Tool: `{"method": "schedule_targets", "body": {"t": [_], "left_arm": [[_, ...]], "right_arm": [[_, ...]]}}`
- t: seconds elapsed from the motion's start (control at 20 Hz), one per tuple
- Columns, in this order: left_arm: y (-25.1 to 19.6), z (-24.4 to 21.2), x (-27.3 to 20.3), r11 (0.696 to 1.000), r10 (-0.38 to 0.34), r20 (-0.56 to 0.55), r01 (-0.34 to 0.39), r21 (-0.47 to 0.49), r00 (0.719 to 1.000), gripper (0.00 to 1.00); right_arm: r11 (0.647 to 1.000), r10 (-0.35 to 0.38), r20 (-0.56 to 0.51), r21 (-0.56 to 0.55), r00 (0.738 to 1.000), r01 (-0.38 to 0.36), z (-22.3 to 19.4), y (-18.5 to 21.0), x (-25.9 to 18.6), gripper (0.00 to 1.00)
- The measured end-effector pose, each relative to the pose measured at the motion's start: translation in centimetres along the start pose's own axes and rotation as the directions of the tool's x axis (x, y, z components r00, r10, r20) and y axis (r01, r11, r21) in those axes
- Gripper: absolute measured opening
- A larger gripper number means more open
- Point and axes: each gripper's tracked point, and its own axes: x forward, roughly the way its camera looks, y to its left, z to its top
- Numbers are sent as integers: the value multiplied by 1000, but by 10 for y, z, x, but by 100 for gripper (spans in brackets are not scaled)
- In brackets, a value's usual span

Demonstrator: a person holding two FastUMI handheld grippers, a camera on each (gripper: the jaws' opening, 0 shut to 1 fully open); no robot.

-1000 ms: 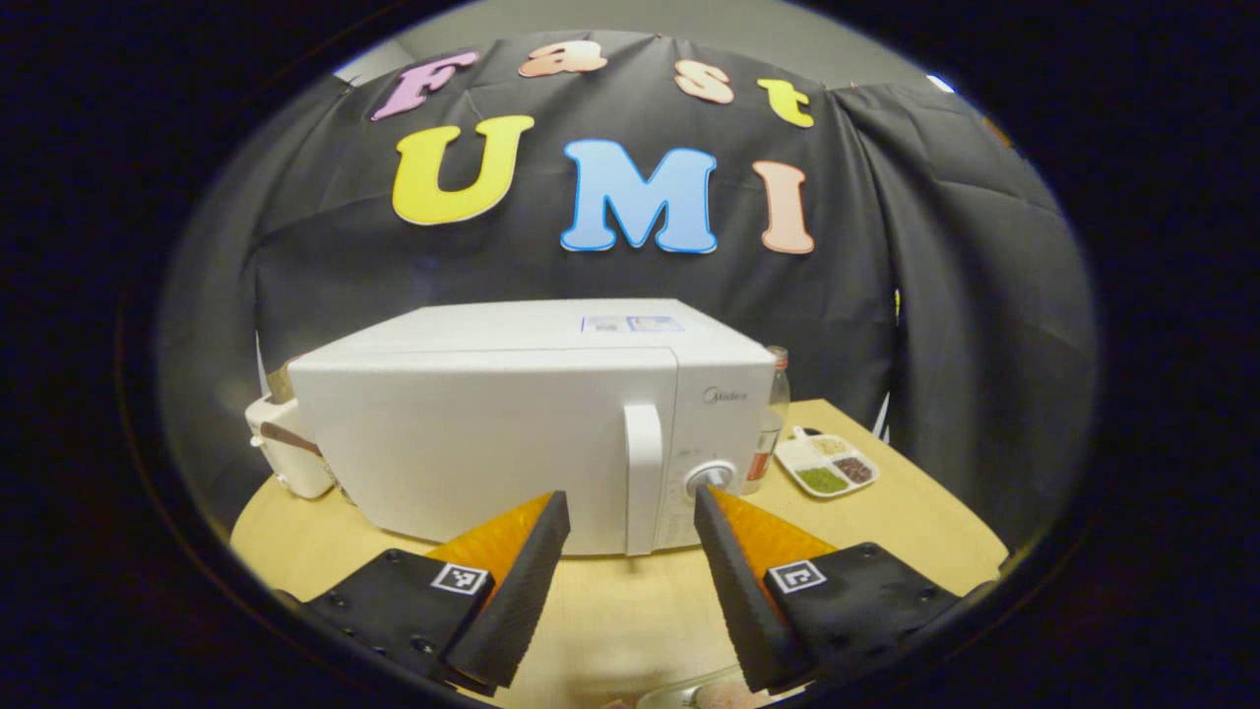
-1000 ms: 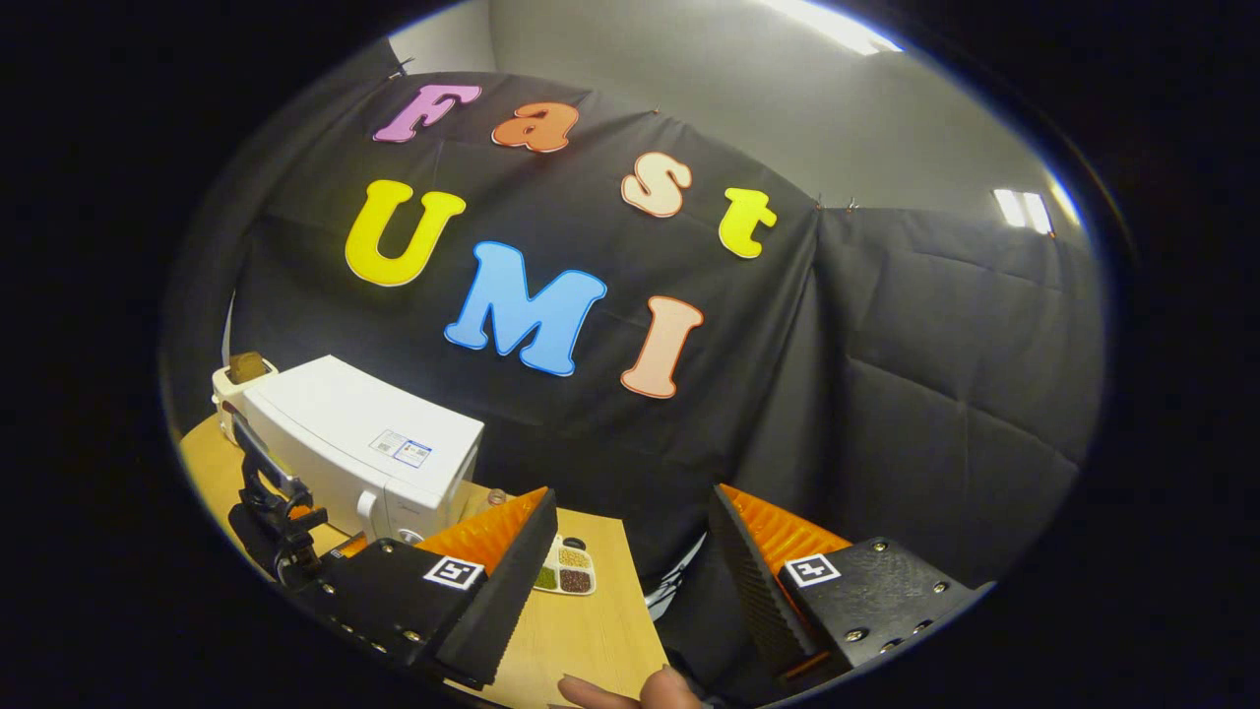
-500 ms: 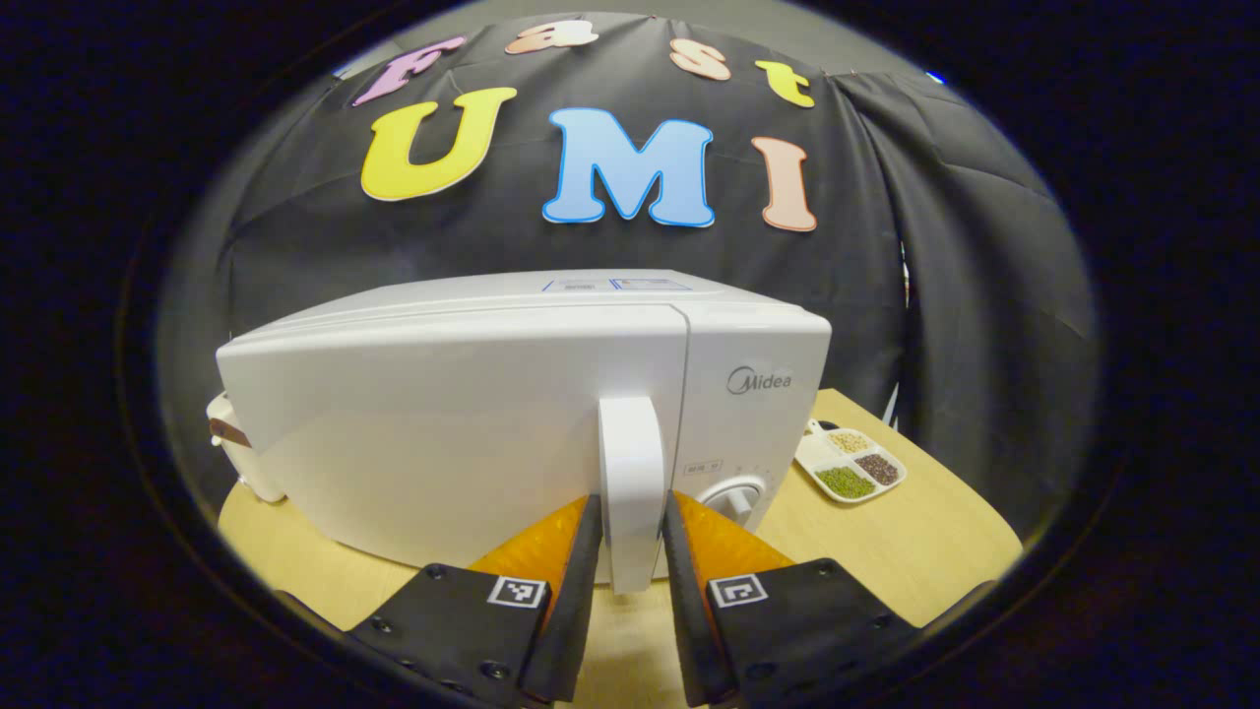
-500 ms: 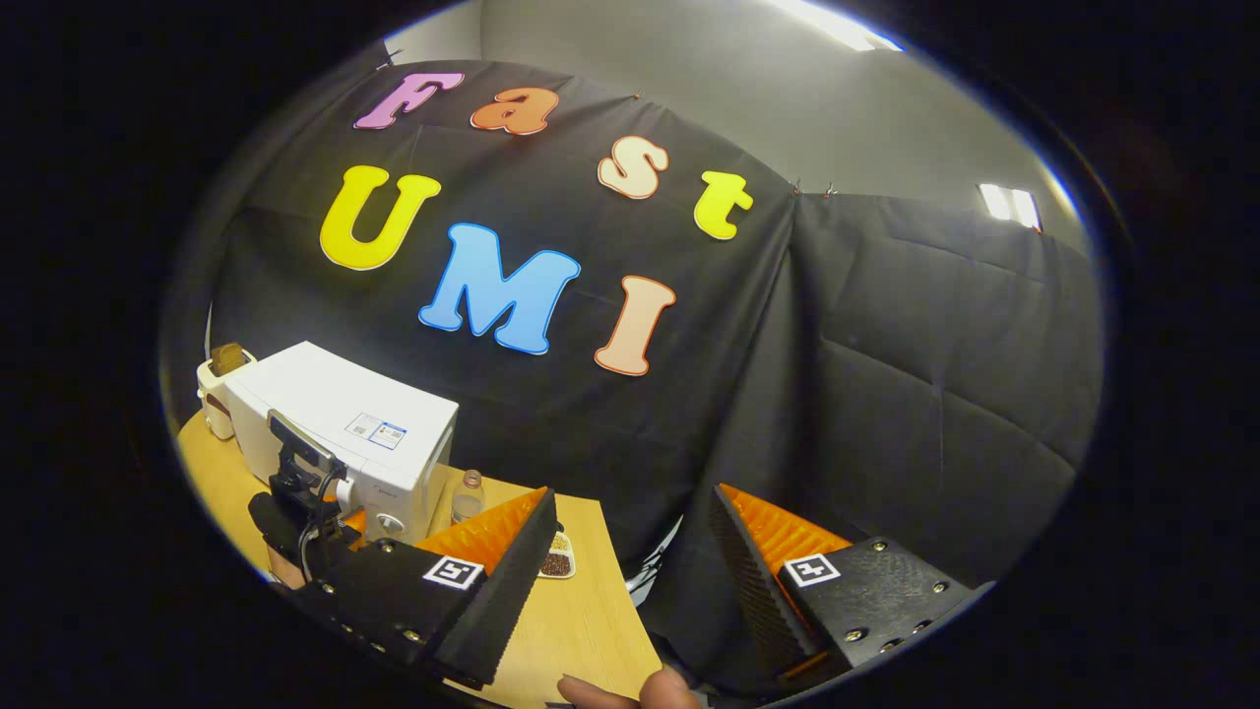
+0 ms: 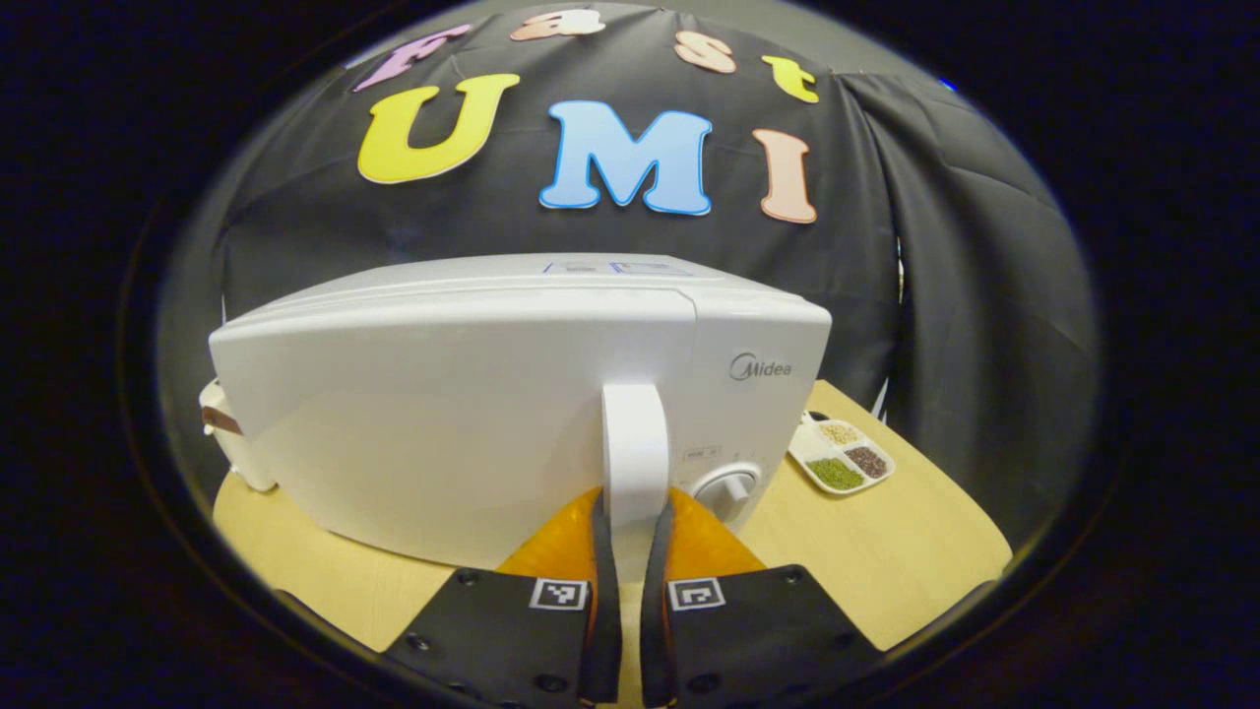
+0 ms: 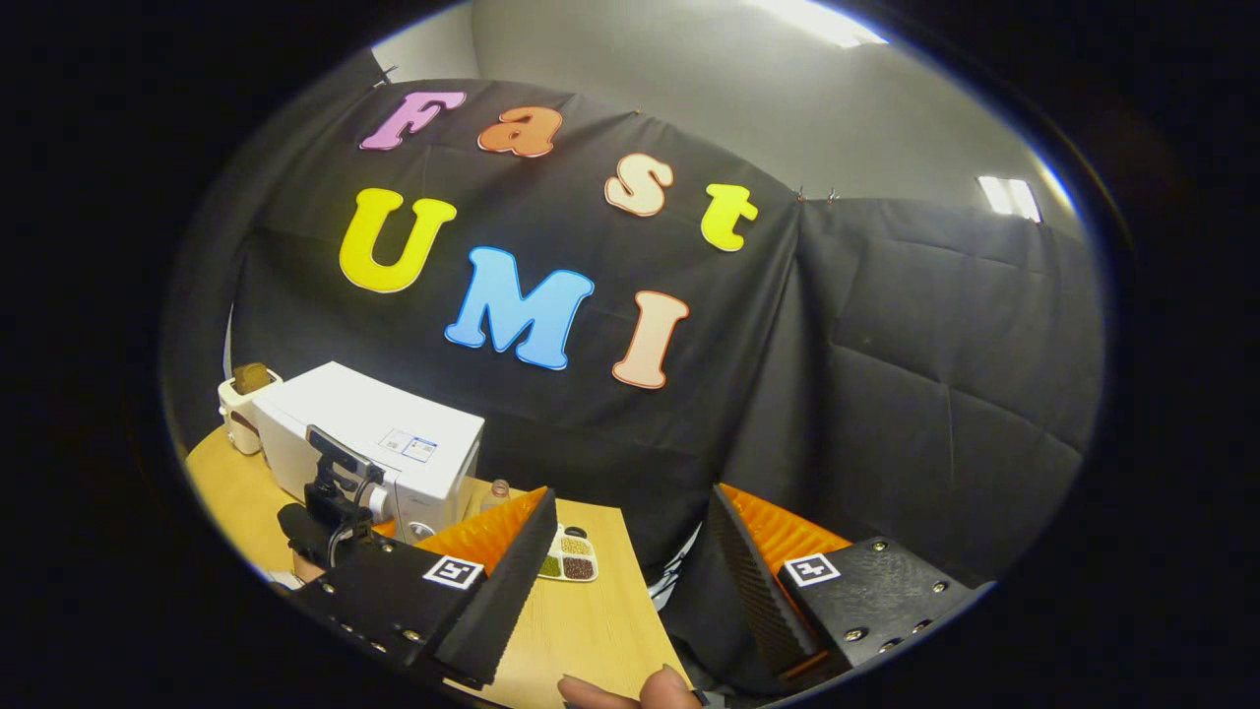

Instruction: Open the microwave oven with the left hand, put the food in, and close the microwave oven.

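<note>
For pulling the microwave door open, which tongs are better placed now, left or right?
Left. The left tongs are shut on the door handle of the microwave. The right tongs hang open, off to its side.

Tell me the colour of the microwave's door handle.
White, like the boxy microwave oven's vertical bar handle; clearest in the left gripper view.

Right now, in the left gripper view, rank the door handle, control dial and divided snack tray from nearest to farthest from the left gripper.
1. Door handle: clamped in the left gripper.
2. Control dial: just right of the handle.
3. Divided snack tray: farther right, on the table.
</note>
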Motion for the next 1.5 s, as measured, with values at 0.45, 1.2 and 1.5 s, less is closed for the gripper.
{"method": "schedule_targets", "body": {"t": [0.45, 1.2, 1.5], "left_arm": [[57, -67, -160, 994, 97, 78, -100, 38, 992, 16], [245, -122, -299, 959, 268, -59, -272, -83, 962, 17], [278, -134, -322, 970, 221, -108, -230, -80, 969, 29]], "right_arm": [[992, 110, 39, 59, 993, -113, -9, 17, -37, 95], [940, 306, 62, 138, 950, -312, -67, 15, -103, 95], [919, 347, -41, 212, 937, -331, -93, 71, -107, 95]]}}
